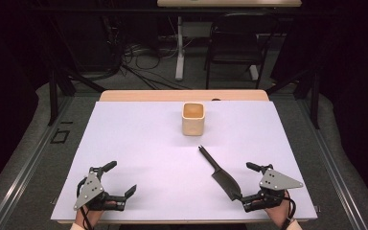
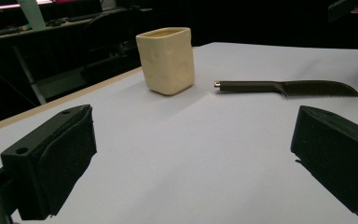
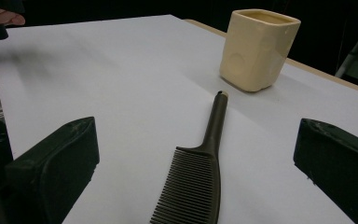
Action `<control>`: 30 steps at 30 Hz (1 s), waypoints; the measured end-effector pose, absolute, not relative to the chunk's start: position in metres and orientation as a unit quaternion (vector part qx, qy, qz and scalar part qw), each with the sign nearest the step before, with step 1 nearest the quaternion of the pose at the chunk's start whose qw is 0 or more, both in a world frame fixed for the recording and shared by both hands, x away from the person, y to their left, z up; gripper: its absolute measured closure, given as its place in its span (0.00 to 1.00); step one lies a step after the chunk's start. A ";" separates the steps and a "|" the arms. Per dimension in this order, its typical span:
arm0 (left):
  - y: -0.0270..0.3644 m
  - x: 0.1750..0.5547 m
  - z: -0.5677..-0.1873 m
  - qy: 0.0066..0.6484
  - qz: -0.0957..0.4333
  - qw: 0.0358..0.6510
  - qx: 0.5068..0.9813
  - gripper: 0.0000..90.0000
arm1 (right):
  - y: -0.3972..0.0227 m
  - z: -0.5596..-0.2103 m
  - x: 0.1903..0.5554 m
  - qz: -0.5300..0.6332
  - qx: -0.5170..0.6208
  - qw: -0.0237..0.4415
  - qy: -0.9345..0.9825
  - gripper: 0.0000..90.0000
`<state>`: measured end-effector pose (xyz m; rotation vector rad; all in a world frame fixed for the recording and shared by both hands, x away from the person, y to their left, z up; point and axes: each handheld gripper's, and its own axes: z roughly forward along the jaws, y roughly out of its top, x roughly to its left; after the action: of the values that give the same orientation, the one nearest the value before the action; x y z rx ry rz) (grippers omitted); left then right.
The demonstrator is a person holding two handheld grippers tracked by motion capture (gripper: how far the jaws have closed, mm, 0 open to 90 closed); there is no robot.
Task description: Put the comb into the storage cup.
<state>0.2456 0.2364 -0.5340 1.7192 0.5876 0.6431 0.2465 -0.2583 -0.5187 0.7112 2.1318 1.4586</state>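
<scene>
A cream square cup [image 1: 193, 119] stands upright at the far middle of the white sheet [image 1: 139, 143]. A dark comb [image 1: 219, 172] lies flat in front of it, thin handle toward the cup and toothed head toward my right gripper [image 1: 244, 181]. That gripper rests open at the near right. In the right gripper view the comb [image 3: 200, 177] lies between the wide jaws of the right gripper [image 3: 196, 140], untouched, with the cup [image 3: 258, 49] beyond. My left gripper [image 1: 121, 178] rests open and holds nothing at the near left. In its view the left gripper [image 2: 193, 158] faces the cup [image 2: 167, 60] and the comb [image 2: 289, 87].
The sheet covers a wooden table whose bare far edge [image 1: 182, 95] shows behind the cup. Beyond it stand a dark chair [image 1: 235, 45] and a white table leg [image 1: 179, 52], with cables on the floor. A metal rail [image 1: 338, 163] runs along the right side.
</scene>
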 end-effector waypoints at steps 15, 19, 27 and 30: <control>0.235 0.246 -0.533 0.250 0.273 0.569 0.735 0.00 | -0.250 -0.519 0.259 0.517 0.267 0.196 0.790 0.00; 0.235 0.247 -0.533 0.250 0.274 0.569 0.735 0.00 | -0.246 -0.518 0.265 0.514 0.269 0.188 0.793 0.00; 0.236 0.248 -0.534 0.253 0.272 0.568 0.735 0.00 | -0.237 -0.517 0.279 0.505 0.272 0.177 0.800 0.00; 0.236 0.248 -0.533 0.252 0.272 0.567 0.735 0.00 | -0.234 -0.517 0.284 0.501 0.274 0.171 0.803 0.00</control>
<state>0.2476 0.2358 -0.5334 1.7279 0.5927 0.6402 0.2841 -0.2340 -0.5168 0.7787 2.2807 1.4227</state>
